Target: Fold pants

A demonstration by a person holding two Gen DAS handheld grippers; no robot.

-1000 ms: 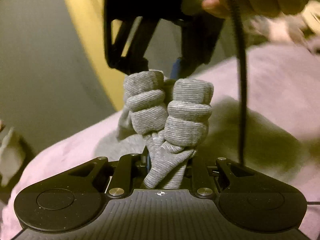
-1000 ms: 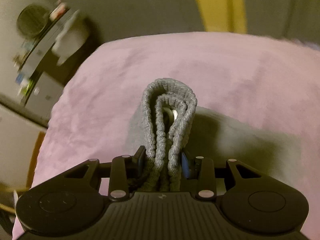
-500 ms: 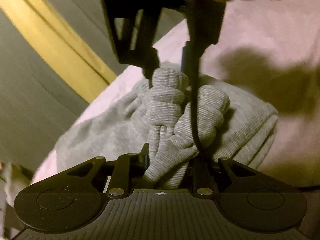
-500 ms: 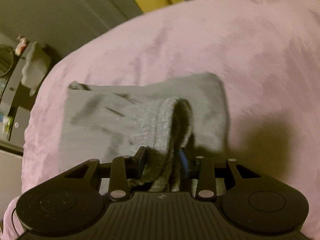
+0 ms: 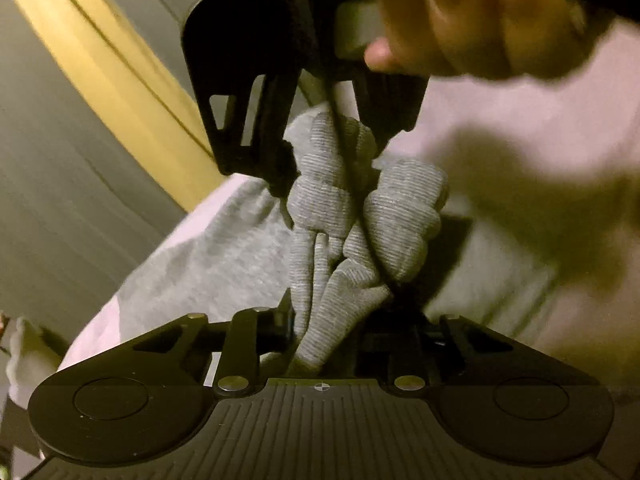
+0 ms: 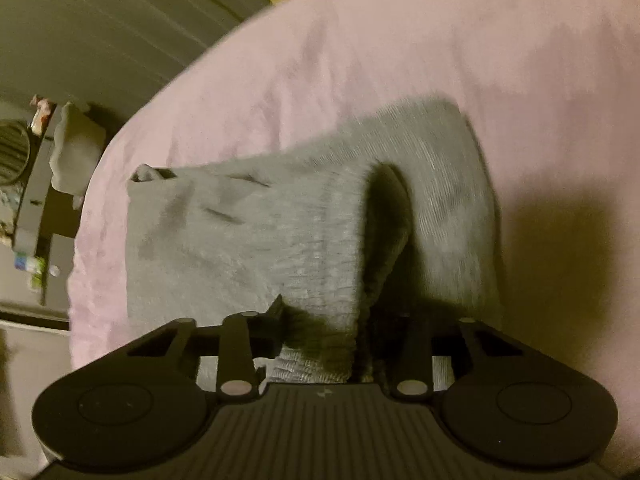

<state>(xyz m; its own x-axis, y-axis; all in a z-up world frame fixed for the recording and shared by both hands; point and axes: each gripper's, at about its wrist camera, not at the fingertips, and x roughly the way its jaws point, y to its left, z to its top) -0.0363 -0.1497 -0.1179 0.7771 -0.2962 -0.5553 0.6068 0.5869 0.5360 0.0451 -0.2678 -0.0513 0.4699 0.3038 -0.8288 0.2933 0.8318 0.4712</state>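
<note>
Both grippers pinch the grey ribbed knit pants (image 6: 248, 232) over the pink bed (image 6: 400, 60).
Left gripper (image 5: 332, 320) and right gripper (image 6: 320, 332) fingers clamp bunched cloth at 6 o'clock — likely to lay the fold down evenly.

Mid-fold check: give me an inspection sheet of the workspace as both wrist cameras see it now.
Surface: pink bedspread, softly creased.
Job's things: grey pants partly laid on it, bunched ends held up.
Clutter: nothing seen on the bedspread.
Grippers: left claw shut on pants; right claw shut on pants; the two close together in the left wrist view.
Cables: black cable hanging across the bunched cloth.
Surroundings: yellow strip; shelf with blurred small items.
</note>
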